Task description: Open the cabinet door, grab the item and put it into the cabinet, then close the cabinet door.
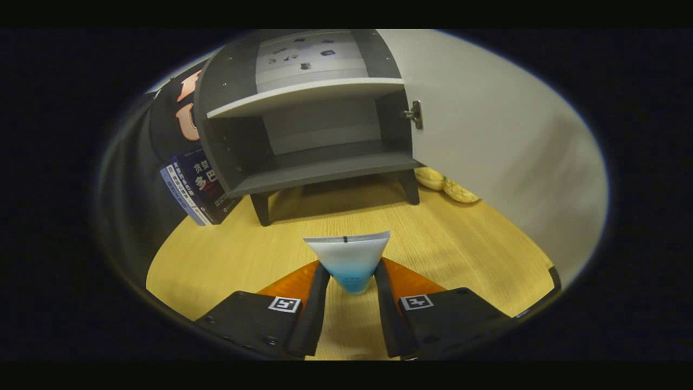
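The wooden tabletop (444, 244) spread under and ahead of the tongs. Well beyond the fingers stood the cabinet (303, 130), a dark unit on short legs, its white door (487, 146) swung wide open off to the right of the fingers and hanging from a metal hinge (414, 115). Inside, a pale shelf (303, 95) split the cabinet into an upper and a lower compartment; the lower one looked bare. Leaning against the cabinet's left side was a book (197, 187), tilted. Past the cabinet's right leg, close by the foot of the door, lay two yellowish lumps (446, 184), too blurred to name. Nearest of all, the tube (351, 260), white shading to blue, sat upright between the fingertips, its flat crimped end up. The tongs (351, 276) were closed to a narrow gap, both fingers pressing the tube's lower part.
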{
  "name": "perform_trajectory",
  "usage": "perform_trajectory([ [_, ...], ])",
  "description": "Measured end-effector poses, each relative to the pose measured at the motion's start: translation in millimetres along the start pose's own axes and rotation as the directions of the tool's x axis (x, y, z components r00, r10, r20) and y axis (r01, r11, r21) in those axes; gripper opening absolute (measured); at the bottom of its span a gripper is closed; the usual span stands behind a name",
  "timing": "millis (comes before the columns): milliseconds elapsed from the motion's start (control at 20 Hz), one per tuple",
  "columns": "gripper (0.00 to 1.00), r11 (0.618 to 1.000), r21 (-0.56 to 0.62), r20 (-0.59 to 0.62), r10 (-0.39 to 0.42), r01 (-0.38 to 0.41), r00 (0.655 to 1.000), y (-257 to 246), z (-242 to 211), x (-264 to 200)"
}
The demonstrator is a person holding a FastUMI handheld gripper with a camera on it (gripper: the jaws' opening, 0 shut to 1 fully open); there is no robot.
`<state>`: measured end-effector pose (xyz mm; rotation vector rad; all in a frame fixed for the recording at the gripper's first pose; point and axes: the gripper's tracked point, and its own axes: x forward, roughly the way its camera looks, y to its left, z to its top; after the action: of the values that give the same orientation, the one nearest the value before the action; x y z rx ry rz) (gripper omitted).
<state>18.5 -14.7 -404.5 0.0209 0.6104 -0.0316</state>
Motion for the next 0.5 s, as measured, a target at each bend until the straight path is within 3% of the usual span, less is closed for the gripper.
perform_trajectory([
  [200, 0.53, 0.997, -0.021, 0.126, 0.081, -0.079, 0.989, 32, 82, -34],
  [500, 0.53, 0.984, -0.152, 0.336, 0.140, -0.094, 0.931, 72, 228, -91],
])
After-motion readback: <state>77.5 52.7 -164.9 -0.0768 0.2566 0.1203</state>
